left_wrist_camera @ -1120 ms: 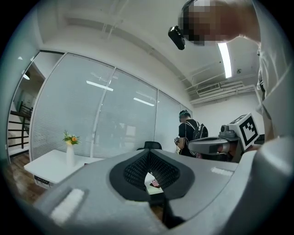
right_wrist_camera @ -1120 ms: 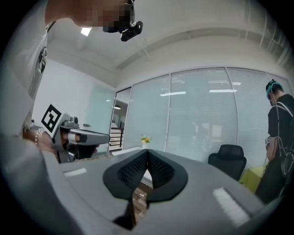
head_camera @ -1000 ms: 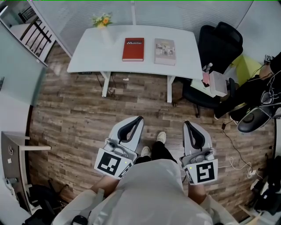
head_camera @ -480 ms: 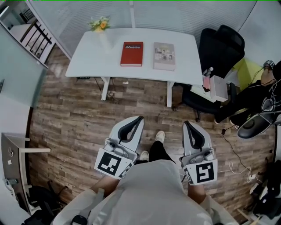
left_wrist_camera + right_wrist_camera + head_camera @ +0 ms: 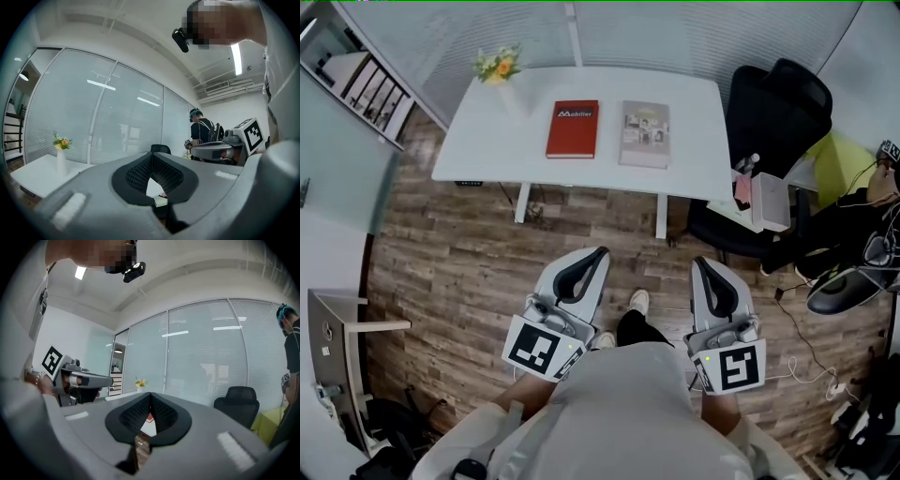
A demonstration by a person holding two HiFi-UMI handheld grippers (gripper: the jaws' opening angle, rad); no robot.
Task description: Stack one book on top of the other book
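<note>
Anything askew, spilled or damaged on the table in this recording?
Nothing stands out. The red book and the grey book lie flat, side by side and apart, on the white table. The vase of flowers stands upright near the table's left end. Nothing looks spilled or damaged.

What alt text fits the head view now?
From above: a red book and a grey book lie side by side, apart, on a white table. Nearer, the left gripper and right gripper, both shut and empty, point toward it.
</note>
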